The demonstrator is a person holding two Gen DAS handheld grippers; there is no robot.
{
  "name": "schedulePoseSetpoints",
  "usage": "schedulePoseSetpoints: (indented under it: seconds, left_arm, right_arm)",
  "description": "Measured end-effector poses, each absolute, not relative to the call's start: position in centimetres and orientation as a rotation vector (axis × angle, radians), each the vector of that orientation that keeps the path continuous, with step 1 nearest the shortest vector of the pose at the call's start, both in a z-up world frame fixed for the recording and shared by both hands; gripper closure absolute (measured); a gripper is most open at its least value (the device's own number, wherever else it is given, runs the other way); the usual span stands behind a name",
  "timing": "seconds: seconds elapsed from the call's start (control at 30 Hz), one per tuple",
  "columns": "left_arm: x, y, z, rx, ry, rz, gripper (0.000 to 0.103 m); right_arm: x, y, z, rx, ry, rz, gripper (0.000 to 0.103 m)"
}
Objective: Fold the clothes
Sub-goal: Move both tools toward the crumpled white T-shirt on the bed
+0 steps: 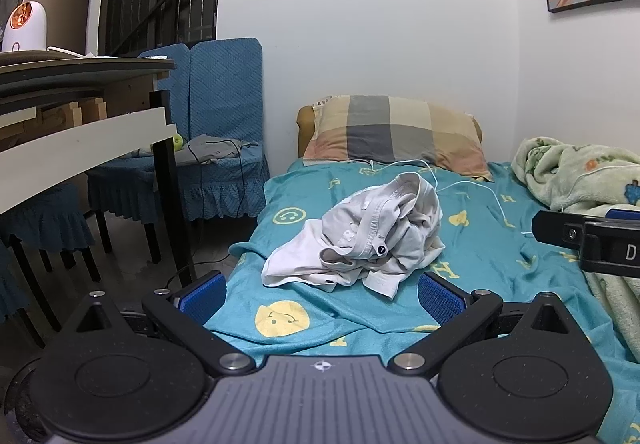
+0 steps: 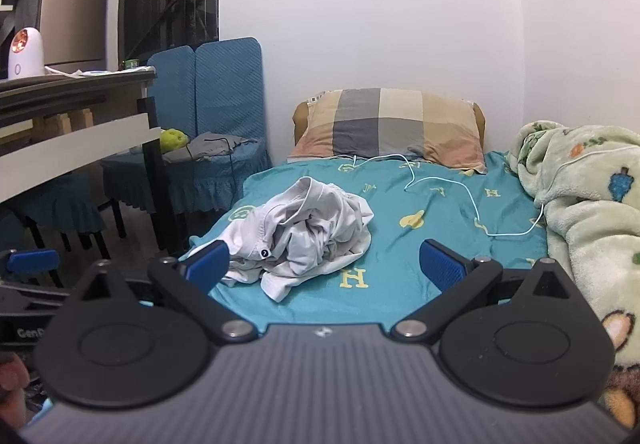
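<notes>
Bed scene at the outset of folding. A crumpled pale grey garment (image 1: 356,236) lies in a heap on the teal bedsheet (image 1: 480,256), unfolded, with a small black round tag showing on its waistband (the print on the tag is too small to read). In the left wrist view the left gripper (image 1: 322,294) has its jaws spread wide, blue pads at either side, nothing between them; the heap sits at 12 o'clock just beyond the fingertips, apart from them. In the right wrist view the right gripper (image 2: 323,264) is likewise spread wide and empty, with the heap at about 11 o'clock, its near edge just beside the left-hand blue pad; whether they touch cannot be told. A plaid pillow (image 1: 394,132) rests at the head of the bed at 12 o'clock, against the white wall. A thin white cable (image 2: 440,184) trails from the pillow across the sheet toward 2 o'clock. A pale green fleece blanket (image 2: 580,196) is bunched at 3 o'clock. Blue-covered chairs (image 1: 224,104) and a table (image 1: 80,124) stand at 9 to 10 o'clock.
</notes>
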State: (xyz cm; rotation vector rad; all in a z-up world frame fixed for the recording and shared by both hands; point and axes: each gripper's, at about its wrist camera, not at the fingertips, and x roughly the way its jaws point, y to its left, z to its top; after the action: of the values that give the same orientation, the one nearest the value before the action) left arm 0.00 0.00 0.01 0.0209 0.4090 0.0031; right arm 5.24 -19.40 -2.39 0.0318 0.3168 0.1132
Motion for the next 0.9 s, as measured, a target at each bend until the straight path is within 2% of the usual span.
schedulePoseSetpoints:
  seconds: [0.43, 0.9]
  left_arm:
    - [2.1, -1.5, -1.7, 0.043, 0.418, 0.005, 0.000]
    - [1.2, -0.5, -1.1, 0.008, 0.427, -0.016, 0.000]
  right_arm:
    - [5.5, -19.9, -2.3, 0.043, 0.308, 0.102, 0.000]
    - [5.6, -19.8, -2.6, 0.066, 0.317, 0.104, 0.000]
